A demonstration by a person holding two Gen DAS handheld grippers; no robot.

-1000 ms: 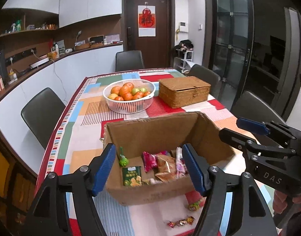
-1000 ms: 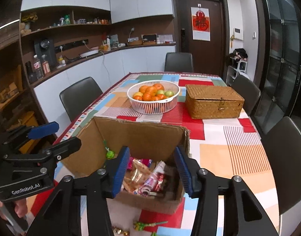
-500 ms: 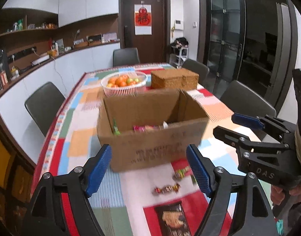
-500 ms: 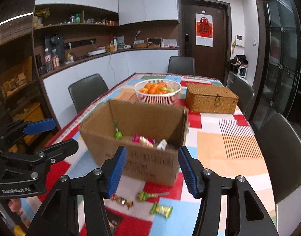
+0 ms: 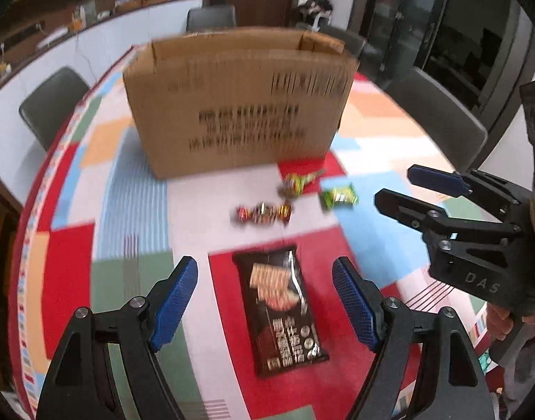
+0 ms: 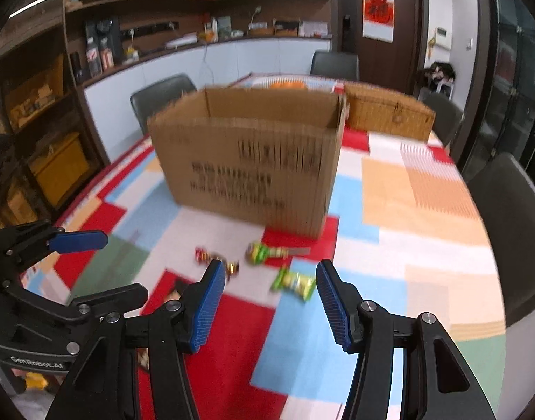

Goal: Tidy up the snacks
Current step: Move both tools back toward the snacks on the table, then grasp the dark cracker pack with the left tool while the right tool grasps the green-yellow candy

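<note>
An open cardboard box (image 5: 237,105) stands on the patterned tablecloth; it also shows in the right wrist view (image 6: 253,161). In front of it lie a dark snack bag (image 5: 283,311), a red and gold candy (image 5: 264,211), a yellow-green candy (image 5: 298,182) and a small green packet (image 5: 339,197). My left gripper (image 5: 265,301) is open and empty, low over the dark bag. My right gripper (image 6: 269,302) is open and empty, with the green packet (image 6: 293,283) between its fingertips' line of sight. Both views are blurred by motion.
A wicker box (image 6: 388,113) and a fruit basket (image 6: 288,84) stand behind the cardboard box. Dark chairs (image 5: 52,105) ring the table. The right gripper's body (image 5: 477,231) shows at the right of the left wrist view.
Both grippers have pulled back from over the box and dropped low toward the table front. The snacks in front of the box now lie near the open fingertips.
</note>
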